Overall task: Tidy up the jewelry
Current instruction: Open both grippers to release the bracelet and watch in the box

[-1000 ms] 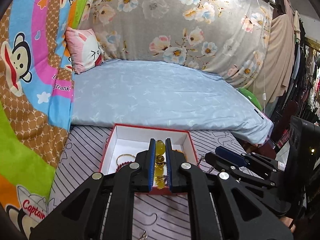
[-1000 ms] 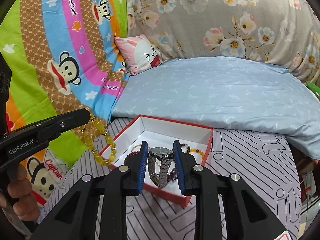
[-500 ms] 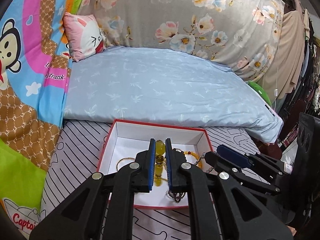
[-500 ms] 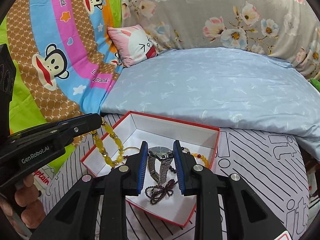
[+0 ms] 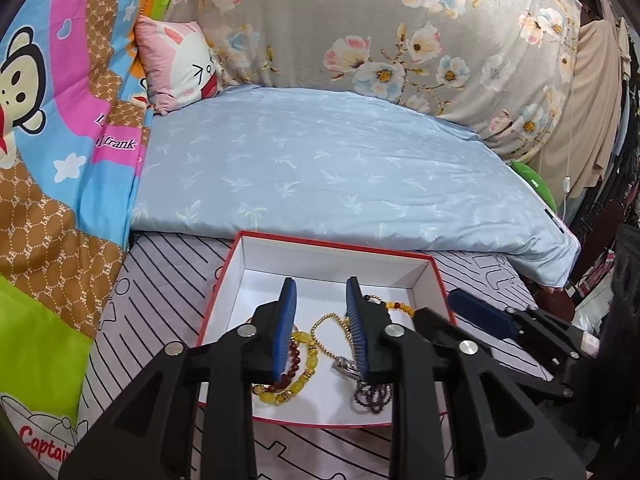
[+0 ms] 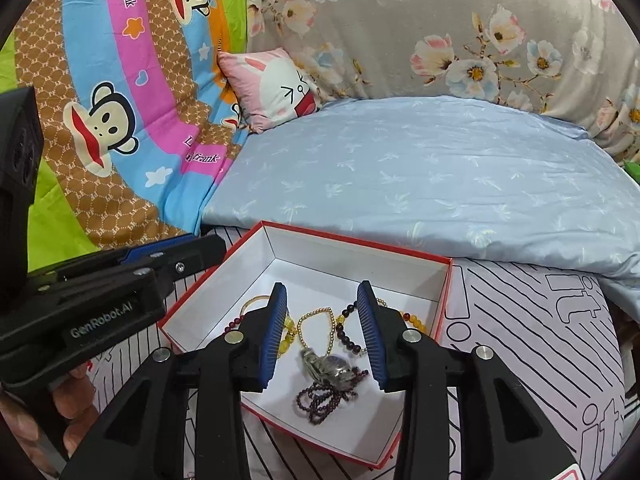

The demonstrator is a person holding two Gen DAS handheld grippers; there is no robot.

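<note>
Low in each frame, the left gripper (image 5: pixel 320 328) and right gripper (image 6: pixel 322 330) hover with jaws opening, pinching nothing. Beneath them, the red-rimmed white cardboard box (image 5: pixel 332 258) holds yellow beads (image 5: pixel 310 356) and a silver metal watch (image 6: pixel 326 364).

One box (image 6: pixel 404 258), two claws (image 6: pixel 322 328)

Pretty bright, even indoor light, strongest glare up around 1 o'clock in the left view. Heavy fisheye bending, dark vignetted corners, mostly sharp.

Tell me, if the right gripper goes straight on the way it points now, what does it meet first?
Probably the gold bead chain on the floor of the red box. The right gripper has its jaws opening, nothing pressed between them. Depth is unclear; the watch lies nearer, below that line.
</note>
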